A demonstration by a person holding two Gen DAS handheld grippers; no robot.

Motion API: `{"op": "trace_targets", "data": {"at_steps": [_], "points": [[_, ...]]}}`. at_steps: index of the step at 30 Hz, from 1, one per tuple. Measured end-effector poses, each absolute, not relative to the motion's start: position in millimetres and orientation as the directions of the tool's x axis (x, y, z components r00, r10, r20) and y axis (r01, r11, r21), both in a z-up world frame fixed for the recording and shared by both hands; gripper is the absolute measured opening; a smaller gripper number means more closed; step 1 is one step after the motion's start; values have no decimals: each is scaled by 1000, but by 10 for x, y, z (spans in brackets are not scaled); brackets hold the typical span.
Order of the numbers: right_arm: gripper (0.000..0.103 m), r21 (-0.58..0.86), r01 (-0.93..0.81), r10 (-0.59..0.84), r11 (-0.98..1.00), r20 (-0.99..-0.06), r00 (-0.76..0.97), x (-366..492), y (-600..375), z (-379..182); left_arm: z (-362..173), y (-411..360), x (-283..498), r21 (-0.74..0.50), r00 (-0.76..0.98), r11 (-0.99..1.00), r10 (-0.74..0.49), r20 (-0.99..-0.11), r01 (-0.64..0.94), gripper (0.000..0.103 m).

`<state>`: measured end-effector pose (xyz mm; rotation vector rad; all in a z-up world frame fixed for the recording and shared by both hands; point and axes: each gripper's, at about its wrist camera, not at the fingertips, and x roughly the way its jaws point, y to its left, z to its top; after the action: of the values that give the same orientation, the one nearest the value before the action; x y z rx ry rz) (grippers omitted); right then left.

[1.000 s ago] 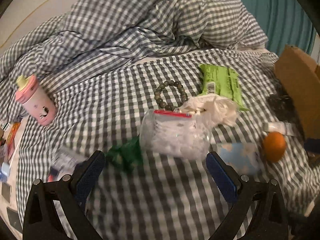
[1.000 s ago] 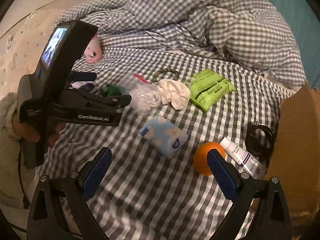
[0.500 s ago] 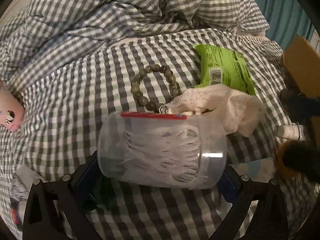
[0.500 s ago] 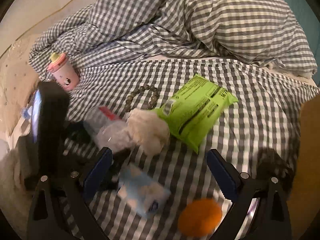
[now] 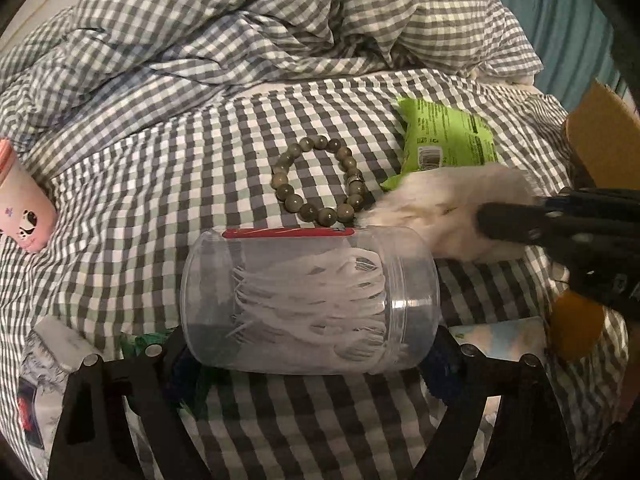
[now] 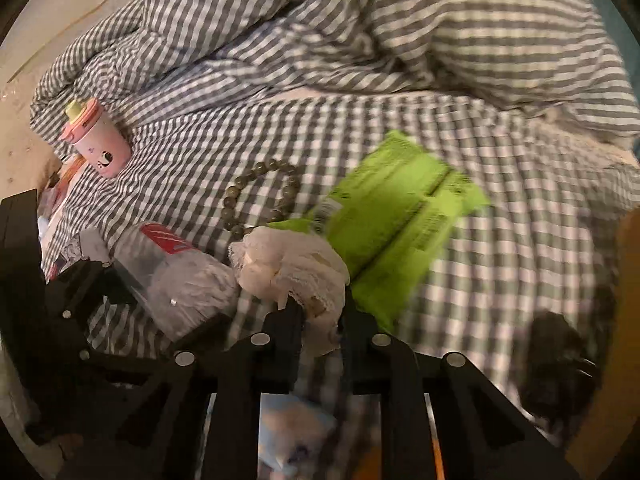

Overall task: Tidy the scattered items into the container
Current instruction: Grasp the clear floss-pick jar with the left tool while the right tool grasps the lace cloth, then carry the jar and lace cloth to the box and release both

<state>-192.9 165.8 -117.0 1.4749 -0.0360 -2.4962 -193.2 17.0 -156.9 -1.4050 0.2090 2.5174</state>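
The left gripper (image 5: 308, 356) has its jaws set wide around a clear jar (image 5: 310, 300) that lies on its side on the checked bedding (image 5: 160, 184), long axis running left to right straight across the gap; the blue pads sit at the jar's two ends, near or touching them, though whether they press yet I cannot tell. Inside the jar is a heap of white floss picks (image 5: 312, 296), and a red label strip runs along its far side. The right gripper (image 6: 320, 316) has its jaws drawn narrow on a white lacy cloth (image 6: 292, 268), pinching a fold of it; the cloth lies just right of the jar, touching or nearly so, and overlaps the near edge of the green packet (image 6: 396, 232). Just beyond jar and cloth lies a bead bracelet (image 5: 320, 180), and a pink cup (image 6: 100, 144) stands well off to the far left. At the right edge a cardboard box (image 5: 604, 136) shows only its flap, so what it holds is hidden; it is probably the container, and it lies nearer the right gripper. An orange (image 5: 576, 328) and a pale blue pack (image 5: 504, 332) rest near right. The next move likely turns on lifting the cloth rightward to the box.
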Motion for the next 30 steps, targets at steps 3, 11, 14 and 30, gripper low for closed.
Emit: {"op": "trace_targets", "data": {"at_steps": [3,11,14,30], "points": [[15,158,185,-230,-970,-843,-486,-1755,1748,-967,-1393,150,-1808,11,-531,-960,146,-835,-280,89],[15,98,203,-202,-974,-782,-590,-1241,1718,-337,-867,122,-1410,38,-590,-965,126,-797,-258,89],[15,82,194,-186,-978,-769,-612,-1062,1719,-184,-691,134,-1253,38,-617,-965,135,-775,-259,89],[16,74,51,-87,-996,-667,-740,131,2661,508,4,896,-426,57,-681,-923,237,-693,-379,89]]}}
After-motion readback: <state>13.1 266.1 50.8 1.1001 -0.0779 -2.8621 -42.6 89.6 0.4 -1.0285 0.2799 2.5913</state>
